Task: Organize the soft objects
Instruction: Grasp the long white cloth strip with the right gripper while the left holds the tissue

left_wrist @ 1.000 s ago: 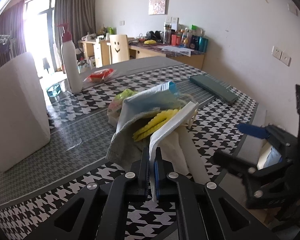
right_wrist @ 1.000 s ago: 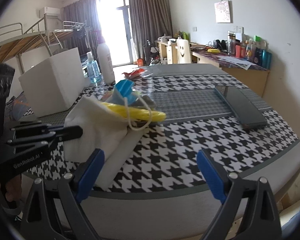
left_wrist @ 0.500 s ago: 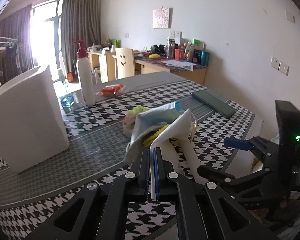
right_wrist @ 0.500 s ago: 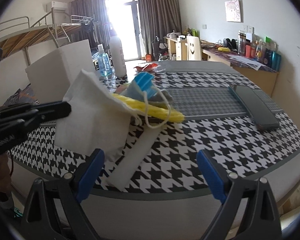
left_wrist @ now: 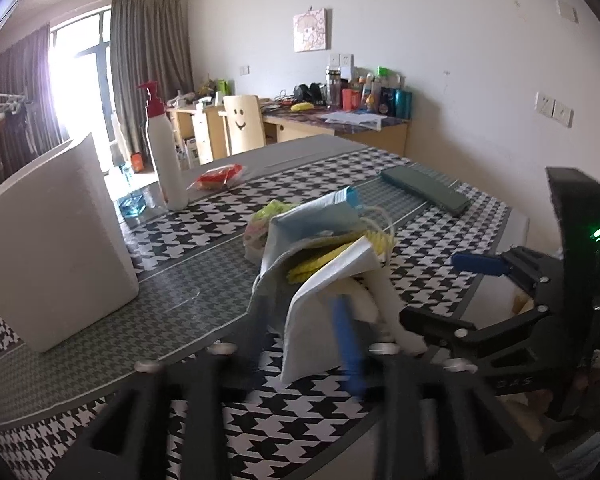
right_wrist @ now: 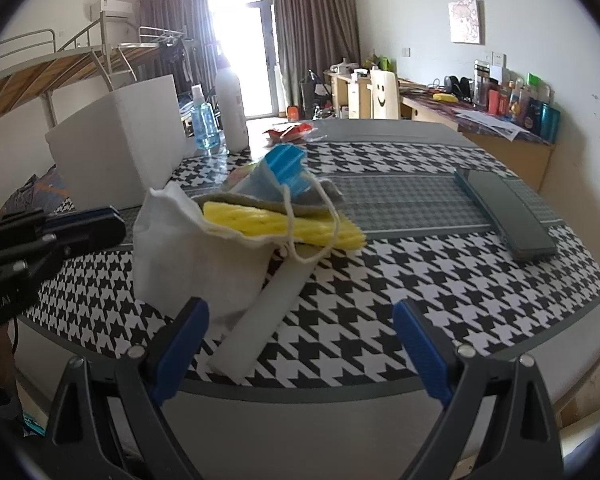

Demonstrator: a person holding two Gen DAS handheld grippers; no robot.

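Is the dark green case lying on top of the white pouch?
No, the dark green case lies flat on the table, well apart from the white pouch.

Your left gripper looks all blurry, and the white cloth hides the yellow sponge's bottom.

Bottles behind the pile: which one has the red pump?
The tall white bottle, standing on the table beside the white box. The other, a small spray bottle, holds blue liquid and has no pump.
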